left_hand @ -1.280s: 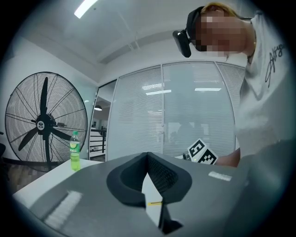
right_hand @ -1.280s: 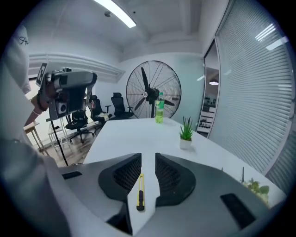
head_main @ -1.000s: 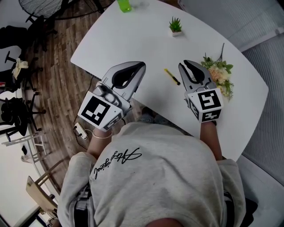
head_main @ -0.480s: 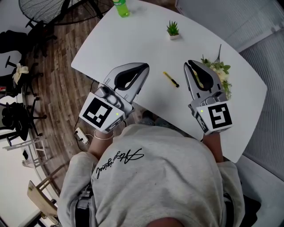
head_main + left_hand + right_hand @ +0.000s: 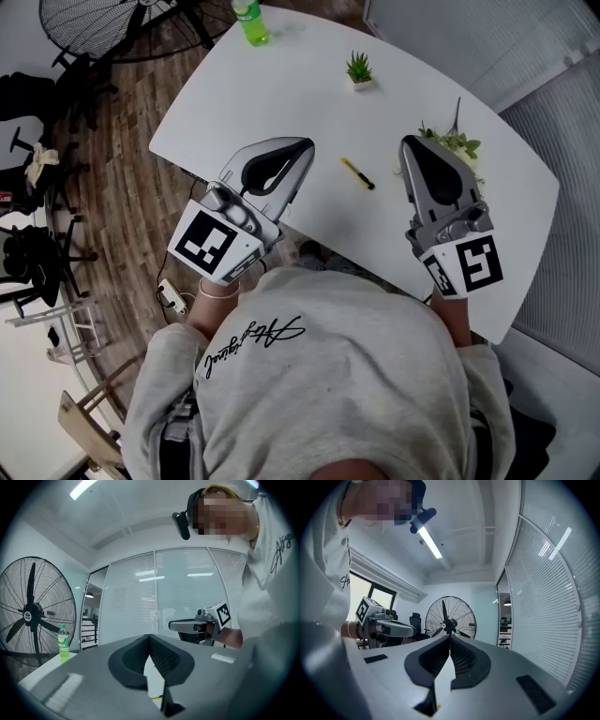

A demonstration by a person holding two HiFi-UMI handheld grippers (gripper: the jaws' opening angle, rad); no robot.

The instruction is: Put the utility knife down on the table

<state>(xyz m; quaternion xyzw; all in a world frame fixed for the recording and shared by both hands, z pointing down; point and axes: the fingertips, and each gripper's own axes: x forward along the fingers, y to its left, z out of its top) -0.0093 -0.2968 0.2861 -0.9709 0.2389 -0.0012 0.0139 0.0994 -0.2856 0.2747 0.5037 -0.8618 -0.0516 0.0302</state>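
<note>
Already, utility knife [image 5: 357,173] lies on table [image 5: 281,94].

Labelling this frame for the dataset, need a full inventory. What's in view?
table: one, white, centre
utility knife: one, yellow and black, lying on the table between the claws
bottle: one, green, table's far edge
potted plant: one, green, white pot, far side of table
flowers: one bunch, pale with green leaves, beside right claw
fan: one, black, floor, far left
office chairs: at least two, black, left edge
sweatshirt: one, grey, on the person
left claw: grey, shut, empty
right claw: grey, shut, empty
</note>
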